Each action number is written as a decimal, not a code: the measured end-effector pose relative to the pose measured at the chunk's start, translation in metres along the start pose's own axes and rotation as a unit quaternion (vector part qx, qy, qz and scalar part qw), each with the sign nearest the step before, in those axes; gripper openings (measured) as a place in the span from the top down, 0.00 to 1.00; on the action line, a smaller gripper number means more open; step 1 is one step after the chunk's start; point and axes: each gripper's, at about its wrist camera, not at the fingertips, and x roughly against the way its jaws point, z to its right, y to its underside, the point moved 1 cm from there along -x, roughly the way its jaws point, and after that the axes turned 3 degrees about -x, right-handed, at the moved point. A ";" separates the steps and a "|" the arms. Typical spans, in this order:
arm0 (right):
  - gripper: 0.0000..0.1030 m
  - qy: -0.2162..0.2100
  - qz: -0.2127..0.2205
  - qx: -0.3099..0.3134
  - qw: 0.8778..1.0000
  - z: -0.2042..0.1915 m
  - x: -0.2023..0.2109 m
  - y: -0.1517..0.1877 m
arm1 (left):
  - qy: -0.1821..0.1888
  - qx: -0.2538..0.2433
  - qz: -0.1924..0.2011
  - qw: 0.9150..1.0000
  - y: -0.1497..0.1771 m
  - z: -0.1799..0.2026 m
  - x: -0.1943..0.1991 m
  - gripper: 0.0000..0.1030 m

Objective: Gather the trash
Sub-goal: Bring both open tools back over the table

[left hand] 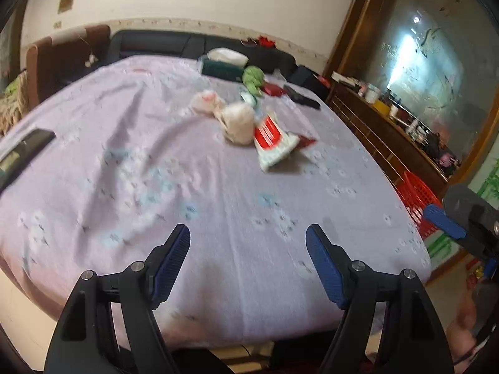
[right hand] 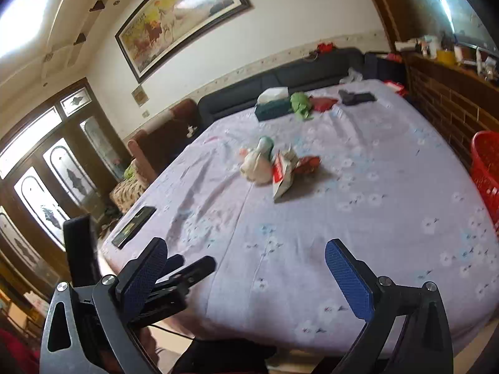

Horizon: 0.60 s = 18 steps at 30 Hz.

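Lettering on the red-and-white wrapper (left hand: 272,143) is blurred; left hand-held gripper (left hand: 248,268) and right hand-held gripper (right hand: 246,275) gape, empty.

Two claws (left hand: 248,243), one red basket (right hand: 486,168)

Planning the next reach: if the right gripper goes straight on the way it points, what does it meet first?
Probably the bare bedsheet; the right gripper is open and empty, and the red-and-white wrapper lies farther on.

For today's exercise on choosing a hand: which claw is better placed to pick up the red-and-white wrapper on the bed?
Probably the right claw: open, empty, and nearer the red basket. The left claw is also open and empty, and the red-and-white wrapper lies ahead of both, so the edge is slight.
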 end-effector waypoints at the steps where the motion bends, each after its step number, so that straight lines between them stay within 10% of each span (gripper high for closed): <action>1: 0.00 0.007 0.003 0.003 1.000 0.001 0.000 -0.004 | -0.008 -0.001 0.004 1.000 -0.006 -0.005 0.001 0.27; 18: 0.27 0.076 -0.108 0.000 0.991 0.062 -0.157 -0.118 | -0.074 0.016 -0.034 0.997 -0.027 -0.070 -0.007 0.29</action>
